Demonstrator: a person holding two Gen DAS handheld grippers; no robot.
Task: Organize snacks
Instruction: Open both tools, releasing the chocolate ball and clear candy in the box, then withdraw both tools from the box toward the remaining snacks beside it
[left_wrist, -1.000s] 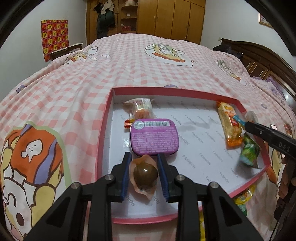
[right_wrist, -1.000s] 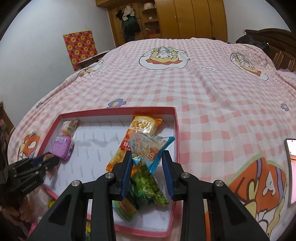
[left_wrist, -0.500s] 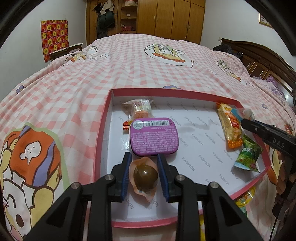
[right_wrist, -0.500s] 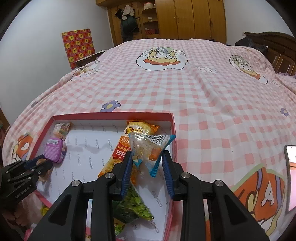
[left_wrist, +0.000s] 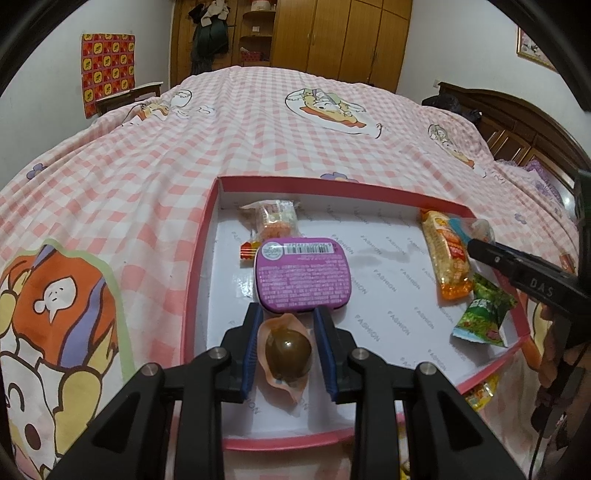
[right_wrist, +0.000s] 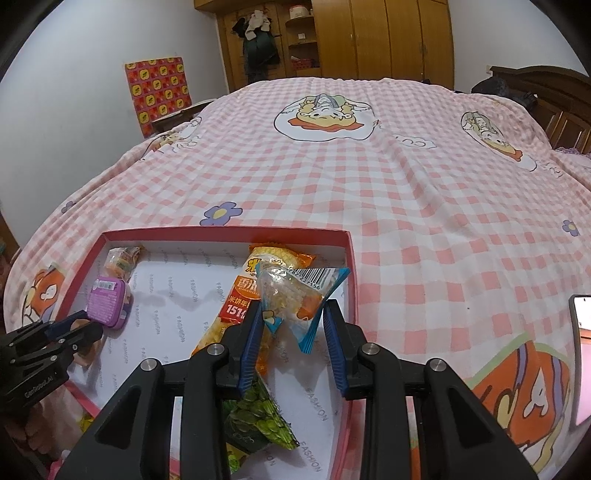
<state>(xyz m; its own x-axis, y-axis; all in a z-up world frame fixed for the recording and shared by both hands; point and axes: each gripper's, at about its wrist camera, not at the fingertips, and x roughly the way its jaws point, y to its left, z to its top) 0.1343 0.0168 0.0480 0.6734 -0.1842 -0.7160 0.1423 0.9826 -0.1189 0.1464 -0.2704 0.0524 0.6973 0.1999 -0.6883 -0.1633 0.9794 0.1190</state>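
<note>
A shallow pink-rimmed box (left_wrist: 199, 258) lies on the bed. Over its near end my left gripper (left_wrist: 288, 314) is shut on a round brown snack in a peach wrapper (left_wrist: 288, 350), just short of a purple tin (left_wrist: 303, 273). A clear packet of orange sweets (left_wrist: 275, 218) lies beyond the tin. My right gripper (right_wrist: 293, 310) is shut on a clear packet with blue edges (right_wrist: 295, 295), held above a long orange packet (right_wrist: 251, 288) by the box's right wall. A green packet (right_wrist: 258, 410) lies under the gripper's body. The purple tin (right_wrist: 109, 302) and left gripper (right_wrist: 79, 325) show at the left.
The pink checked bedcover (right_wrist: 406, 206) stretches around the box (right_wrist: 221, 232). A phone (right_wrist: 580, 350) lies at the right edge of the right wrist view. Yellow packets (left_wrist: 480, 395) poke out below the box's near right corner. A wooden headboard (left_wrist: 517, 122) and wardrobes stand far behind.
The right gripper has drawn its clear packet a little up and away from the green packet, which now lies flat. The left gripper has kept still with its brown snack.
</note>
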